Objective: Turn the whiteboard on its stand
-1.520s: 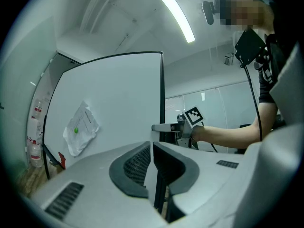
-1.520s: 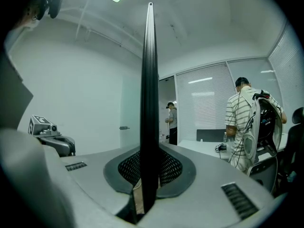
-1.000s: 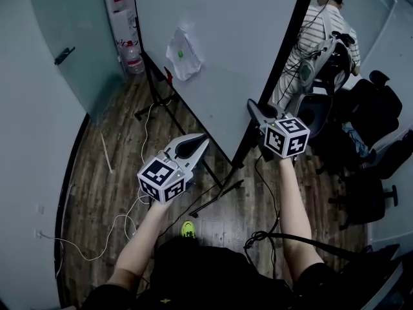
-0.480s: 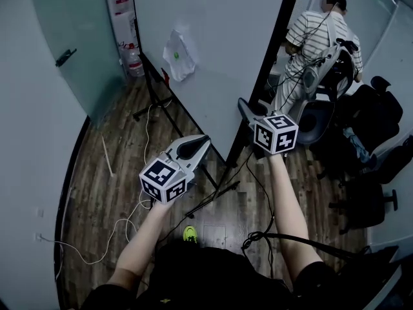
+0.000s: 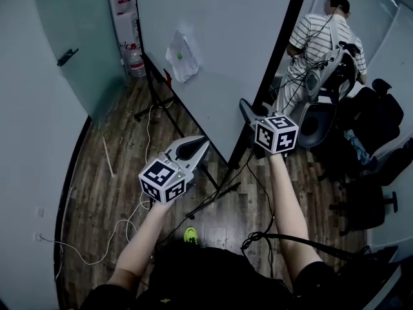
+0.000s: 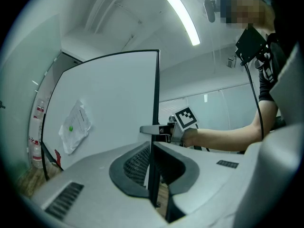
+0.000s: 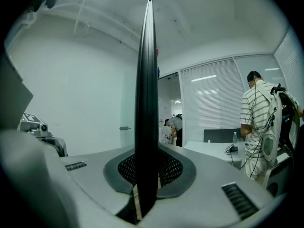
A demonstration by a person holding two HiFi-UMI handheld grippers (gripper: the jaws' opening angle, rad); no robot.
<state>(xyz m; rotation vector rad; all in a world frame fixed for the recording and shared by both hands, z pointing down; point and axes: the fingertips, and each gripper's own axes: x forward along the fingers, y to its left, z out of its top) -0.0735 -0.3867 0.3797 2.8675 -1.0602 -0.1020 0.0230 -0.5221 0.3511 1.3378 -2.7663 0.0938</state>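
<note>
Jaws of left gripper (image 5: pixel 201 142) and right gripper (image 5: pixel 244 106) are pinching the whiteboard (image 5: pixel 219 37) edge, nearly closed. Grip's done; the turn itself is looking mostly pending.

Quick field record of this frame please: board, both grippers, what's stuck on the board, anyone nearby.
board: large white whiteboard with black frame, upright on its black stand
left gripper: shut on the whiteboard's black side edge
right gripper: shut on the same edge, farther up
on board: crumpled white paper sheet with a green dot
nearby: person in striped shirt beyond the board, back turned
task state: both grippers grip the board; how far it has turned cannot be told
</note>
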